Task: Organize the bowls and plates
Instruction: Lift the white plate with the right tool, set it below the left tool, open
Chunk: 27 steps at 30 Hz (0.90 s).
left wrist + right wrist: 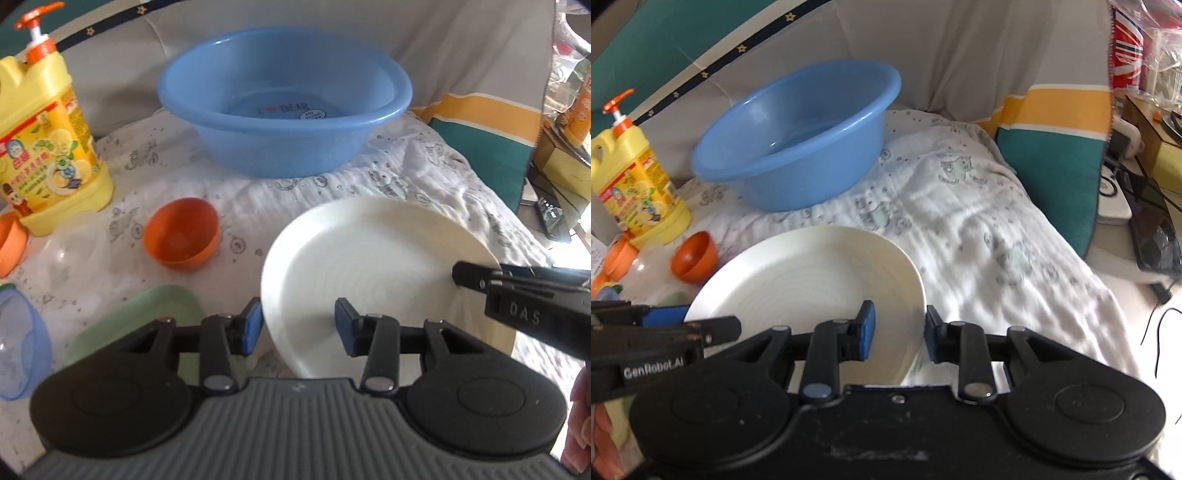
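Now mid-transfer: white plate (pixel 812 280) tilted above the cloth-covered bed near its front edge, right gripper (pixel 899 330) fingers clamped on its rim, left gripper (pixel 299 325) fingers straddling the opposite rim, contact unclear. Next, probably: carry toward blue basin (pixel 284 99), keeping level.

Glossy white plate (pixel 369 258), crinkled cloth (pixel 979 229), translucent plastic basin (pixel 284 103)

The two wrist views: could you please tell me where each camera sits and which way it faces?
Left wrist: on the left claw, looking down over the round white ceramic plate at the big blue plastic basin; fingertips show bottom right.
Right wrist: on the right claw, astride the plate's right rim, facing the basin; the left claw enters at left.
Shared: plate, basin, small orange plastic bowl, yellow pump bottle.
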{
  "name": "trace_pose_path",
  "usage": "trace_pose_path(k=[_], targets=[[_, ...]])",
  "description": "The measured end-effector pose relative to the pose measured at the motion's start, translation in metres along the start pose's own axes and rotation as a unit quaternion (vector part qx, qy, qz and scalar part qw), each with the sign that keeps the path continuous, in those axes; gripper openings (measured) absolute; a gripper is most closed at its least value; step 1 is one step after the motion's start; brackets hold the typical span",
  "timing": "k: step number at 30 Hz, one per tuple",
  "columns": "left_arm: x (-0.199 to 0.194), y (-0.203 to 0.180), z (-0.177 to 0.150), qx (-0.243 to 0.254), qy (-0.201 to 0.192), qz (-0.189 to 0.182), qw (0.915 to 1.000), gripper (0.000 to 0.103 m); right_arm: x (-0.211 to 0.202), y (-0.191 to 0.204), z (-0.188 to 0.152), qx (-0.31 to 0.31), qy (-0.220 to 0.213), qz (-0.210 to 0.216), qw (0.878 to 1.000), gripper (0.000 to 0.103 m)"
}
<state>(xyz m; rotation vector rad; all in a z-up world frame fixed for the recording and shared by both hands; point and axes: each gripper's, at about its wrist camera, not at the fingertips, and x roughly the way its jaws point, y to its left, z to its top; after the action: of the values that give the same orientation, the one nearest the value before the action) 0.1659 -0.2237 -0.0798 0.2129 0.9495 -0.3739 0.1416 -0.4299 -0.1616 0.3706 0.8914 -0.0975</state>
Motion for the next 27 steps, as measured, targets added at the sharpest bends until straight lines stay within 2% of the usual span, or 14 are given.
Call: trace_pose_path(k=[10,16,27], targets=[[-0.072,0.037,-0.037,-0.007,-0.009,0.014,0.9998,0.042,-0.064,0.049,-0.024,-0.011,0.019,0.024,0.999,0.029],[-0.118,0.078,-0.069,-0.041,-0.021,0.032,0.9984,0.042,-0.096,0.098,-0.042,-0.035,0.026,0.051,0.998,0.029],[-0.186,0.17,-0.141,-0.111,-0.032,0.079,0.9902,0.042,-0.125,0.205,-0.077,-0.087,0.061,0.114,0.988,0.029]])
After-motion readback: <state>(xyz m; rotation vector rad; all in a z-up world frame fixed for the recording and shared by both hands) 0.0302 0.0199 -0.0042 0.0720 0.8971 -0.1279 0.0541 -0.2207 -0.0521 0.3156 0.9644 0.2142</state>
